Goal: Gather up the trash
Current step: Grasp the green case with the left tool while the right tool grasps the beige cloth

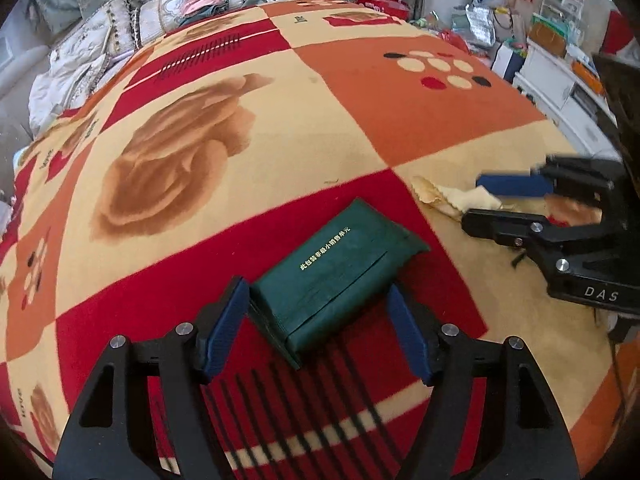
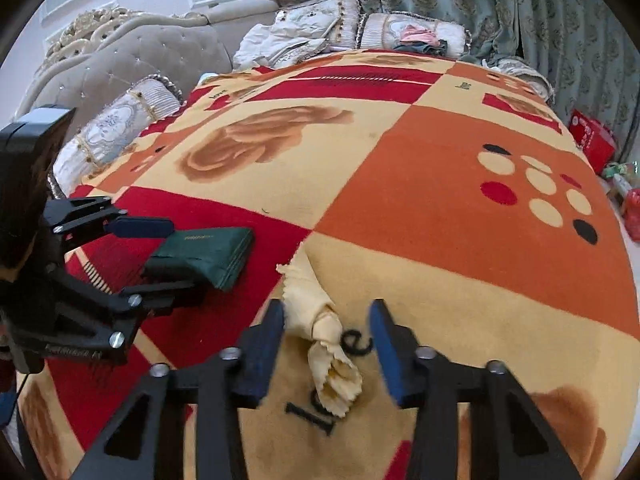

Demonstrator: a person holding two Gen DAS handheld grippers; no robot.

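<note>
Currently: both grippers down on bed blanket (image 1: 400, 120), one trash item each.
Left gripper (image 1: 318, 330) open, pads straddling green tissue pack (image 1: 336, 268), not pressing. Right gripper (image 2: 328, 354) open around crumpled yellow cloth (image 2: 326, 336), pads clear of it; jaws blurred.

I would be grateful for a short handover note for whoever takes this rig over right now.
Left tongs: open, straddling the green pack, pads not pressing it.
Right tongs: open in their own view, around the crumpled yellow cloth, no grip visible.
Both items lie on the patterned blanket, the cloth to the right of the pack.
Done: both tongs lined up.
Left: close on each item, lift, carry off. No bin is in view.
</note>
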